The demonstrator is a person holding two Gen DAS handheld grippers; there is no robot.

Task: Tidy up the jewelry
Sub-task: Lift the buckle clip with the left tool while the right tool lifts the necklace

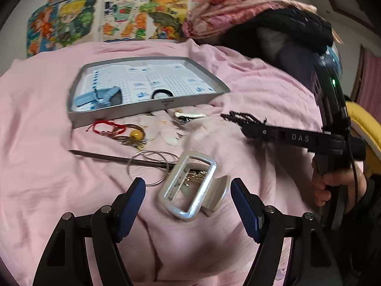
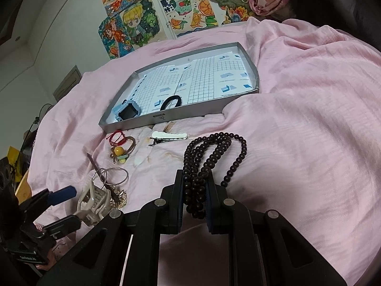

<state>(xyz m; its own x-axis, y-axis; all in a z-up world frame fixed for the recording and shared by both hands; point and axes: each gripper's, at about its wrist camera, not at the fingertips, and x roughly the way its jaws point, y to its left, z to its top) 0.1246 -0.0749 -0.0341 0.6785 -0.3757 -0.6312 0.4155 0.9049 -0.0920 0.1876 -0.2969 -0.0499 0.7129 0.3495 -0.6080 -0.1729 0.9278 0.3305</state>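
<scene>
My left gripper (image 1: 188,202) is open, its blue pads on either side of a silver claw clip (image 1: 190,188) that lies on the pink cloth over a gold chain. In the right wrist view the left gripper (image 2: 69,208) brackets the same claw clip (image 2: 92,205). My right gripper (image 2: 195,178) is shut on a dark bead necklace (image 2: 209,157), whose loops drape forward over the cloth. A grey tray (image 2: 185,116) farther back holds a blue watch (image 2: 127,110) and a black hair tie (image 2: 170,102). From the left view the right gripper (image 1: 246,128) holds the bead necklace (image 1: 240,116) right of the tray (image 1: 119,114).
In front of the tray lie a white hair clip (image 2: 169,135), a red string bracelet (image 2: 117,137), a yellow-bead hair tie (image 2: 119,152), silver bangles (image 2: 114,175) and a thin dark hair stick (image 1: 114,157). Colourful drawings hang on the wall behind. A hand (image 1: 333,186) grips the right tool.
</scene>
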